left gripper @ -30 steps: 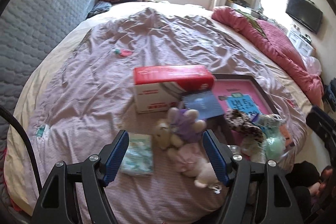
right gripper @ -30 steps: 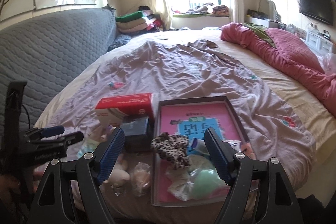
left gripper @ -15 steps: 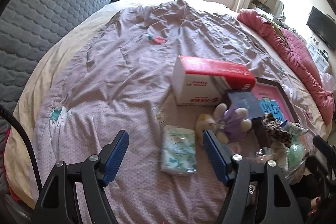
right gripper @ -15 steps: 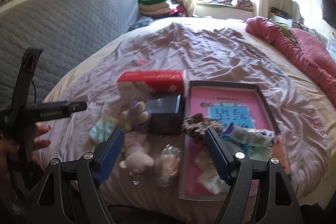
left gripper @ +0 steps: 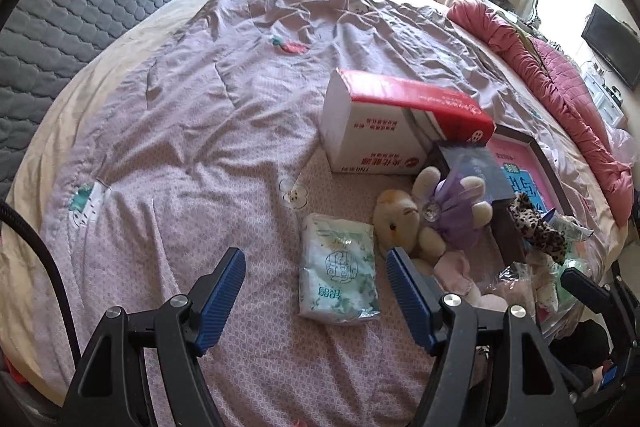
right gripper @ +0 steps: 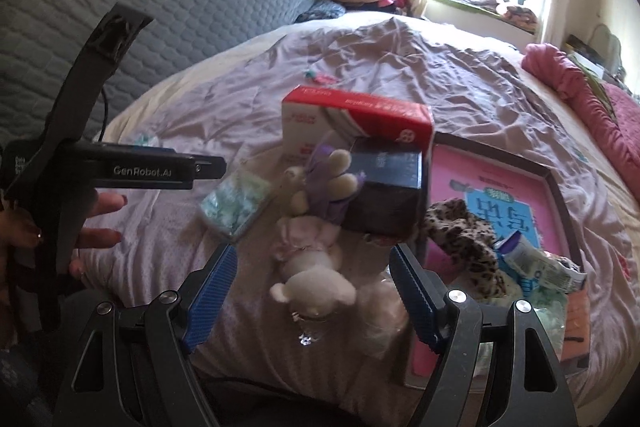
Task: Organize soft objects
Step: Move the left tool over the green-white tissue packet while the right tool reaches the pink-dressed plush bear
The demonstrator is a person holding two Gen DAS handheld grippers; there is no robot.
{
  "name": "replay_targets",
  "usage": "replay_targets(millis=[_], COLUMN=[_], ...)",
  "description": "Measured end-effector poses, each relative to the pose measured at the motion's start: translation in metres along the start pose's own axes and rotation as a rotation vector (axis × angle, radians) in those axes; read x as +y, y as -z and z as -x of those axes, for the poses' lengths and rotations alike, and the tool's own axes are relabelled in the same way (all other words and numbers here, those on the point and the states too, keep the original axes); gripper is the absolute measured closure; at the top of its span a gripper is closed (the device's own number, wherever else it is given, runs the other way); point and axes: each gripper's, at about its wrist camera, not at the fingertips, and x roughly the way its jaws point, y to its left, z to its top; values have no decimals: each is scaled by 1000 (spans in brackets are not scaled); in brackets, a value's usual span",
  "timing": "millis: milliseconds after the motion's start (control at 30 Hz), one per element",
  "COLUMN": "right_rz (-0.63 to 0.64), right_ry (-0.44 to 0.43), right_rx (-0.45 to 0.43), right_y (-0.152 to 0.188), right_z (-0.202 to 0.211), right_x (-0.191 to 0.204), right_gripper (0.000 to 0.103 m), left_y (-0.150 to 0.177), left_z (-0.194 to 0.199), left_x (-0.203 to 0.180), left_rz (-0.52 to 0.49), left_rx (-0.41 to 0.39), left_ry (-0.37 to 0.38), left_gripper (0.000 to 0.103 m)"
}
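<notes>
A: How are the soft objects seen?
B: A beige plush rabbit (left gripper: 404,227) in a purple dress is laid near the bed's front edge, beside a tissue pack (left gripper: 340,277). A pink-dressed plush (right gripper: 308,263) is laid closer.
A: And the room?
B: A lilac quilt (left gripper: 192,131) is spread; a grey headboard (right gripper: 160,7) is seen.
A: The tongs?
B: The left gripper (left gripper: 316,287) and right gripper (right gripper: 312,281) are held wide apart; nothing is gripped.

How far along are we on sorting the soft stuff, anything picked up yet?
Little looks done. Both grippers are open and empty: the left gripper hovers over the tissue pack, the right gripper over the white plush. The purple-dressed bunny still lies loose by the red-and-white box. A leopard scrunchie sits on the pink tray.
</notes>
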Motion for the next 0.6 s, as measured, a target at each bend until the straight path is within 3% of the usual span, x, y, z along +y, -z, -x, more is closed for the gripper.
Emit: replay_targets(millis=[600], right_rz=[158], right_ry=[17], right_rx=[106], right_y=[8], right_z=[-54], right_x=[21], right_gripper=[23], left_y=[12], left_z=[-40], left_x=[-16], left_rz=[-37], left_rx=[85], left_ry=[42], left_gripper=[31])
